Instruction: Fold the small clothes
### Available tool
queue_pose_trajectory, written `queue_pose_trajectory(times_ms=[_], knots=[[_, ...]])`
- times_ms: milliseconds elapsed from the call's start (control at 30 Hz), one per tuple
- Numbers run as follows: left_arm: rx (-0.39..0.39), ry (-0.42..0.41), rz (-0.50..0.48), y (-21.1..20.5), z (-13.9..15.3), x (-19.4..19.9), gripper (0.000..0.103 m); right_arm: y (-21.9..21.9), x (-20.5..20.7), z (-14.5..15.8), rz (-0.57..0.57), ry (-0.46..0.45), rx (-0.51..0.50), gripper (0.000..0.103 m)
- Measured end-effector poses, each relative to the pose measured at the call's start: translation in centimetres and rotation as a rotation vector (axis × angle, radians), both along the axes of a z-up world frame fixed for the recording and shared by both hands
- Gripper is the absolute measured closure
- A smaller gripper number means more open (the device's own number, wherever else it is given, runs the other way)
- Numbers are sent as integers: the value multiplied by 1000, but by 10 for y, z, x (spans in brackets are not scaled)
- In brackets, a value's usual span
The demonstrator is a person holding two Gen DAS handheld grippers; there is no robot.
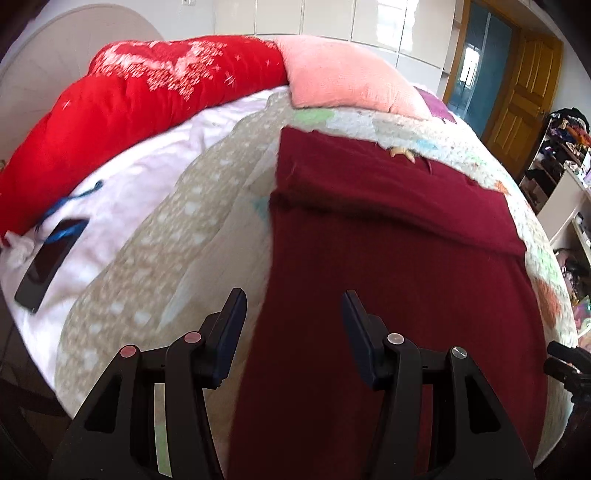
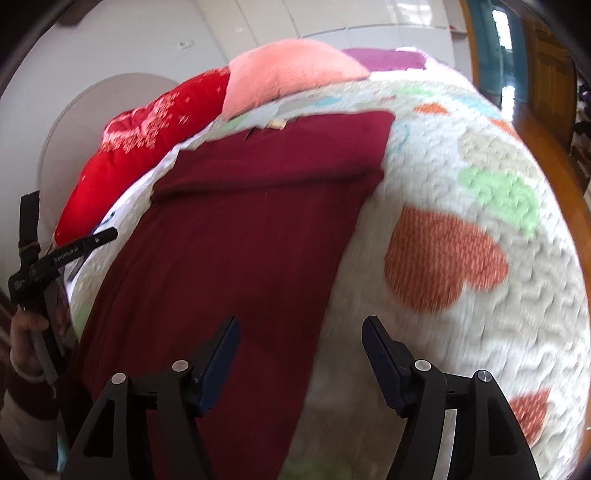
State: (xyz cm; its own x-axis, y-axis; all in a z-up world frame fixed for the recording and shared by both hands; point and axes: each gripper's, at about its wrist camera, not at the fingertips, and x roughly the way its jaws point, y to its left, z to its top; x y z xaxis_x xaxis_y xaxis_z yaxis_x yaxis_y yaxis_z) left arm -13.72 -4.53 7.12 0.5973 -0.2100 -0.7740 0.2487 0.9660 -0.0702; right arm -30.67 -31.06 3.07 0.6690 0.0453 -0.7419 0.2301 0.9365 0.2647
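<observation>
Two open claws, left [image 1: 293, 301] and right [image 2: 300, 326], above maroon garment [image 1: 388, 277].

Ahead, a rounded cream headboard [image 1: 55, 55] meets glossy white wall panels [image 1: 332, 18]. Rightward stand a brown wooden door [image 1: 524, 92] and cluttered shelves [image 1: 561, 155].

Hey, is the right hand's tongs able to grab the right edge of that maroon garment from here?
Probably yes. The right tongs hang open over the maroon garment, whose right edge lies exposed on the blanket, with nothing in between.
</observation>
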Motion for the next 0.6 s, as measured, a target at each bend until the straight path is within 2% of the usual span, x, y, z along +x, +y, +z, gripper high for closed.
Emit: queue_pose_trajectory(times_ms=[133,200,333,600], knots=[[23,23,18,18,-5,-13,48,8,-13,-8,43,12,9,36],[18,38,31,26,-10,-19,40,11,-19,-9,58,9,6,35],[3,73,51,36,-18,-28,40,16,-26,-9,81,-1,33,34],[-7,134,28,38,-30,-42,40,32,-39,-14,143,1,43,33]])
